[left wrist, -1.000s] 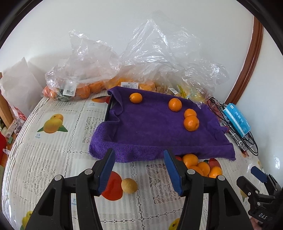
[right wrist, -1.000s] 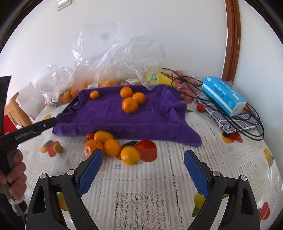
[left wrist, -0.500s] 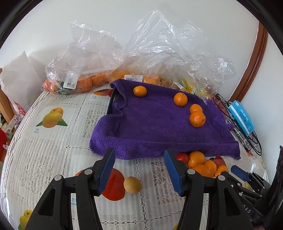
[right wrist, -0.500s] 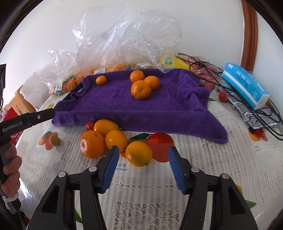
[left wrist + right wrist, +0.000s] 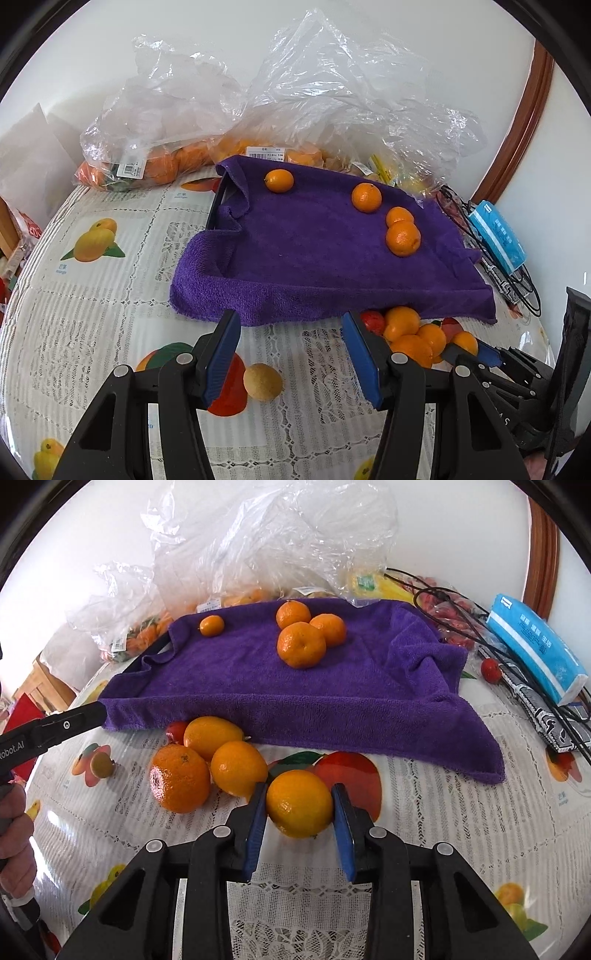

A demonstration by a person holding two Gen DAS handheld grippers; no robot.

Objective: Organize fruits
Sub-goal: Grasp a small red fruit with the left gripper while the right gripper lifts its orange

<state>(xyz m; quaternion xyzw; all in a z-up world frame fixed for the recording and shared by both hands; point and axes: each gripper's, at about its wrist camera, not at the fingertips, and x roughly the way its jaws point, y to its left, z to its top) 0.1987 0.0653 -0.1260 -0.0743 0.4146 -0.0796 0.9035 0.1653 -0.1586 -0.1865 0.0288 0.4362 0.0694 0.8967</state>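
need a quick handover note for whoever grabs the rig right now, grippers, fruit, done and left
Right gripper: jaws closing on an orange on the table, pads at its sides.
Left gripper: open, empty, above a small tan fruit.
Done: four oranges sit on the purple towel.
Left: three more oranges and a small red fruit by the towel's front edge.

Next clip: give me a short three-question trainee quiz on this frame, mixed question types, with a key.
1. How many fruits lie on the purple towel?
2. True or false: the left gripper holds the small tan fruit.
3. What sits between the right gripper fingers: A) orange, B) blue pack, C) plastic bag?

Key: 1. four; 2. false; 3. A
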